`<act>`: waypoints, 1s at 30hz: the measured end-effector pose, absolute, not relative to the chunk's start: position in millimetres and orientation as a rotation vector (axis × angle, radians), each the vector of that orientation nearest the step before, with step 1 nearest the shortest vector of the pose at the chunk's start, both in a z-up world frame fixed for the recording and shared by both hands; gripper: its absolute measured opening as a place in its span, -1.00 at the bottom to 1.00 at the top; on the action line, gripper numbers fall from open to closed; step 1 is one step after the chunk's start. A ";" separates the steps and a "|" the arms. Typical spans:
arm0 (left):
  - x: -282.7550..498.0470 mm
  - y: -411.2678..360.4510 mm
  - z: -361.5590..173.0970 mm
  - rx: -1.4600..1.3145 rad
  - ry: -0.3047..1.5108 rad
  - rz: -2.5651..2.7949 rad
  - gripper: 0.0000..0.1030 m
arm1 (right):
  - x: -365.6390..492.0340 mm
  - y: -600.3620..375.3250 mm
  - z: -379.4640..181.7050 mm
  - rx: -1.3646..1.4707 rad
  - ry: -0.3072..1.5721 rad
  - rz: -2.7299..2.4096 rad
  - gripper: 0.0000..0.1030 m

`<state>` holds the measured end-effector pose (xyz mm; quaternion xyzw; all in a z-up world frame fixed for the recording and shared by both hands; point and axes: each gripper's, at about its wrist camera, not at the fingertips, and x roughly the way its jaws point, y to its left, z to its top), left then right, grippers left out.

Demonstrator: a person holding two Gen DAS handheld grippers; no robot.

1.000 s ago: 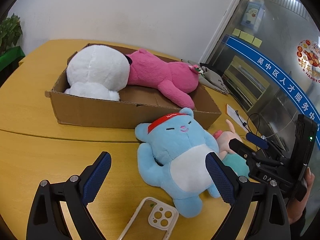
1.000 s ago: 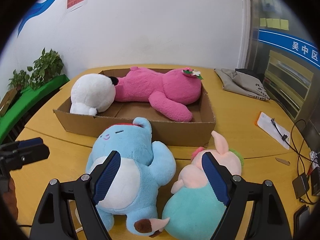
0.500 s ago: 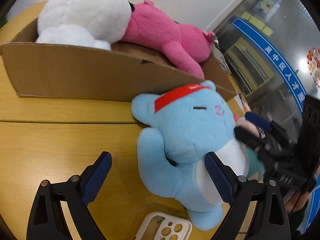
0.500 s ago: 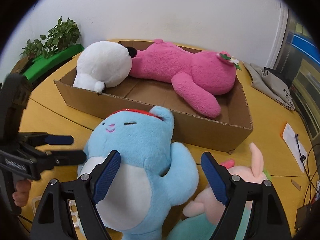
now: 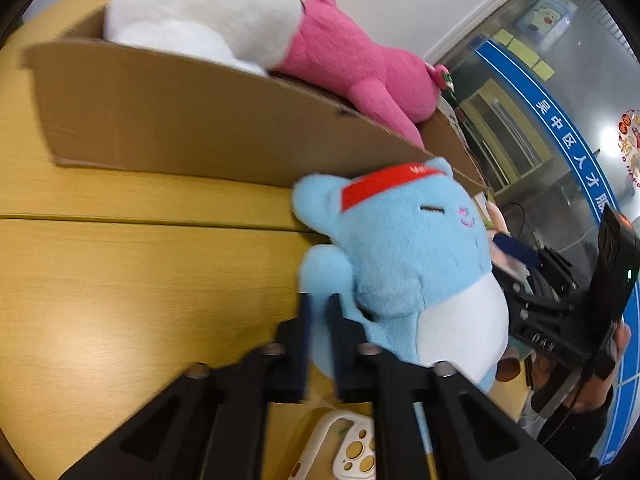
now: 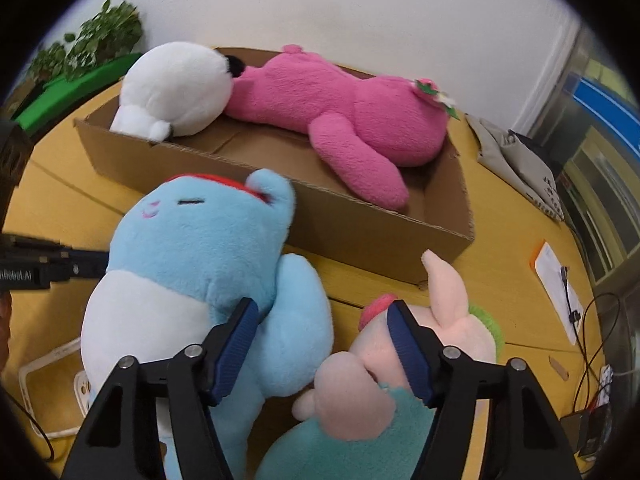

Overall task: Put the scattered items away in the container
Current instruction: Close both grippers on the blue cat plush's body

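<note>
A light blue plush with a red headband lies on the yellow table, against the front wall of the cardboard box. My left gripper is shut on one of its arms, with a sliver of blue fabric between the fingers. In the right wrist view the blue plush has its other arm between the closing jaws of my right gripper. One pad sits in the crease by the body, the other rests against a pink-and-teal pig plush. The box holds a white plush and a pink plush.
A white phone case lies on the table below the blue plush. A grey bag, a paper sheet and cables lie at the right. Green plants stand beyond the table's far left edge.
My left gripper came down to the blue plush and its jaws went from wide open to shut on the arm. My right gripper moved in closer and its jaws narrowed around the other arm.
</note>
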<state>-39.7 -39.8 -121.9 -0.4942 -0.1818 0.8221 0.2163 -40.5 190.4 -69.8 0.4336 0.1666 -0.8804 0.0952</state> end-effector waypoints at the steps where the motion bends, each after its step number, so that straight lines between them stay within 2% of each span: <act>1: -36.7 -48.1 -118.6 -1.361 -0.505 2.295 -0.92 | -36.8 182.4 -71.7 1.288 0.485 -2.566 -0.15; 2: -33.8 -55.9 -115.9 -1.355 -0.501 2.316 -0.92 | -33.6 175.8 -74.1 1.288 0.474 -2.525 -0.32; 5: -29.6 -71.8 -115.4 -1.361 -0.524 2.340 -0.85 | -30.1 162.7 -83.2 1.290 0.431 -2.449 -0.30; 6: -27.9 -75.9 -115.9 -1.360 -0.554 2.326 -0.70 | -31.6 163.3 -84.6 1.297 0.407 -2.455 -0.26; 8: -21.6 -82.8 -114.7 -1.340 -0.598 2.306 -0.21 | -34.7 170.3 -84.3 1.315 0.361 -2.492 0.15; 9: -18.3 -84.5 -113.4 -1.330 -0.609 2.310 0.18 | -36.5 174.9 -84.7 1.329 0.331 -2.501 0.25; 10: -15.6 -84.6 -111.8 -1.319 -0.615 2.312 0.36 | -37.5 177.8 -85.5 1.340 0.315 -2.500 0.33; 15: -22.7 -64.2 -115.0 -1.361 -0.494 2.344 0.31 | -31.8 170.2 -90.1 1.351 0.333 -2.454 0.35; 18: -27.8 -64.9 -122.0 -1.399 -0.467 2.344 -0.31 | -33.4 168.7 -92.3 1.339 0.290 -2.454 0.35; 25: -23.7 -65.8 -126.1 -1.425 -0.422 2.372 -0.34 | -35.8 173.6 -97.3 1.370 0.086 -2.442 0.32; 28: -24.5 -63.3 -126.3 -1.420 -0.412 2.369 -0.34 | -33.9 174.1 -99.9 1.365 0.057 -2.435 0.17; 30: -26.0 -60.6 -127.3 -1.416 -0.410 2.363 -0.34 | -35.9 170.7 -103.8 1.370 0.062 -2.430 -0.06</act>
